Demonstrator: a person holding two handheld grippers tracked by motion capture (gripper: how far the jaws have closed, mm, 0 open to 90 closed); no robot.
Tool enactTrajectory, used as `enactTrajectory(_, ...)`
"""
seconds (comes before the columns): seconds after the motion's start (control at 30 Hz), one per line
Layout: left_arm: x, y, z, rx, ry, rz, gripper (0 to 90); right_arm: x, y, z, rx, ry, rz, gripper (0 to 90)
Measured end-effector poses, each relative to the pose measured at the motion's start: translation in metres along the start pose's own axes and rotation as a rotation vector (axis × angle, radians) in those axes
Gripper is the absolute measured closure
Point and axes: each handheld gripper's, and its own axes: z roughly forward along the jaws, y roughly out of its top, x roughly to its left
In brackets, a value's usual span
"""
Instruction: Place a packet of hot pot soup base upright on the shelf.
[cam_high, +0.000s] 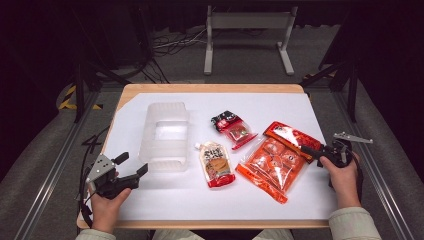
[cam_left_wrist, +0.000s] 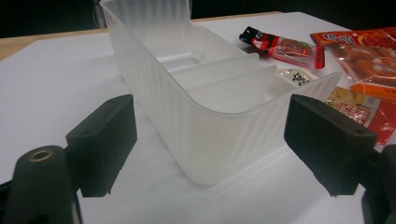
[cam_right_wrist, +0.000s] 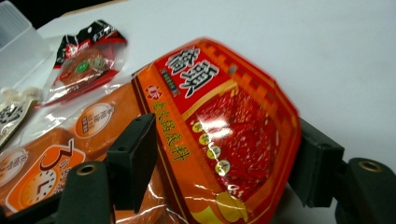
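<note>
straddling the large orange-red glossy plastic food pouch (cam_right_wrist: 224, 135) near the table's right edge, the spread right gripper (cam_high: 314, 151) may, in judgement, slip off its bowed slick film on closing.

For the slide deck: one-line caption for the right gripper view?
Right gripper straddles the top edge of the large orange snack bag, jaws open on either side.

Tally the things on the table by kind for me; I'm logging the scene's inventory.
Food packets: 3 (large orange packet, spouted pouch, small red-black packet)
Clear plastic bins: 1 (divided bin)
Hand-held grippers: 2 (left gripper, right gripper)
Total: 6
</note>
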Motion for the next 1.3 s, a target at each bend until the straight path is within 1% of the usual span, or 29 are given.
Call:
enactTrajectory(0.1, 0.0, 0.0, 0.0, 0.001, 0.001, 0.0, 17.8, 0.0, 0.0, 0.002, -0.001, 0.002, 0.006, 33.1)
enactTrajectory(0.13, 0.0, -0.001, 0.0, 0.002, 0.001, 0.001, 17.8, -0.001, 0.001, 0.002, -0.007, 0.018, 0.018, 36.7)
enactTrajectory(0.17, 0.0, -0.001, -0.001, 0.005, 0.002, 0.002, 17.8, -0.001, 0.001, 0.002, -0.007, 0.018, 0.018, 36.7)
enactTrajectory(0.2, 0.0, -0.001, -0.001, 0.004, 0.003, 0.0, 17.8, -0.001, 0.001, 0.002, -0.014, 0.026, 0.023, 39.8)
enactTrajectory(0.27, 0.0, -0.002, -0.003, 0.006, 0.008, 0.0, 17.8, 0.0, 0.003, 0.0, -0.023, 0.037, 0.005, 44.1)
enactTrajectory(0.33, 0.0, -0.004, -0.006, 0.006, 0.014, -0.005, 17.8, 0.002, 0.005, 0.001, -0.02, 0.054, -0.027, 50.1)
enactTrajectory(0.4, 0.001, -0.004, -0.008, 0.003, 0.017, -0.009, 17.8, 0.003, 0.007, 0.003, -0.022, 0.089, -0.041, 52.1)
enactTrajectory(0.47, 0.002, -0.005, -0.01, 0.0, 0.021, -0.012, 17.8, 0.004, 0.007, 0.005, -0.017, 0.094, -0.047, 54.0)
enactTrajectory(0.5, 0.001, -0.005, -0.01, 0.0, 0.023, -0.012, 17.8, 0.004, 0.007, 0.006, -0.014, 0.083, -0.06, 56.3)
enactTrajectory(0.57, 0.001, -0.006, -0.011, 0.002, 0.025, -0.011, 17.8, 0.005, 0.008, 0.007, -0.001, 0.052, -0.085, 68.6)
enactTrajectory(0.63, 0.0, -0.006, -0.011, 0.003, 0.025, -0.009, 17.8, 0.005, 0.008, 0.007, 0.009, 0.038, -0.103, 74.8)
enactTrajectory(0.7, 0.0, -0.006, -0.01, 0.002, 0.025, -0.009, 17.7, 0.007, 0.008, 0.007, 0.02, 0.013, -0.121, 81.5)
enactTrajectory(0.73, 0.0, -0.005, -0.01, 0.003, 0.025, -0.009, 17.7, 0.007, 0.008, 0.008, 0.027, 0.01, -0.13, 83.2)
enactTrajectory(0.8, 0.0, -0.005, -0.009, 0.005, 0.024, -0.007, 17.6, 0.009, 0.008, 0.009, 0.029, -0.014, -0.145, 86.2)
enactTrajectory(0.9, -0.001, -0.005, -0.007, 0.006, 0.022, -0.006, 17.6, 0.01, 0.009, 0.009, 0.027, -0.034, -0.155, 87.9)
enactTrajectory(1.0, -0.001, -0.004, -0.006, 0.008, 0.02, -0.004, 17.6, 0.008, 0.008, 0.01, 0.025, -0.039, -0.147, 90.0)
enactTrajectory(1.03, -0.001, -0.004, -0.005, 0.006, 0.02, -0.006, 17.6, 0.009, 0.009, 0.01, 0.026, -0.046, -0.154, 90.0)
enactTrajectory(1.07, -0.001, -0.004, -0.005, 0.006, 0.02, -0.005, 17.6, 0.011, 0.009, 0.01, 0.027, -0.063, -0.168, 90.0)
enactTrajectory(1.1, -0.001, -0.004, -0.005, 0.006, 0.02, -0.005, 17.6, 0.011, 0.009, 0.01, 0.027, -0.063, -0.168, 90.0)
enactTrajectory(1.17, 0.0, -0.004, -0.005, 0.008, 0.019, -0.007, 17.6, 0.014, 0.011, 0.009, 0.027, -0.079, -0.188, 90.0)
enactTrajectory(1.27, 0.001, -0.004, -0.005, 0.005, 0.008, -0.012, 16.3, 0.017, 0.013, 0.004, 0.019, -0.086, -0.193, 90.0)
enactTrajectory(1.3, 0.0, -0.003, -0.005, 0.003, 0.011, -0.009, 15.9, 0.019, 0.015, 0.002, 0.013, -0.09, -0.197, 90.0)
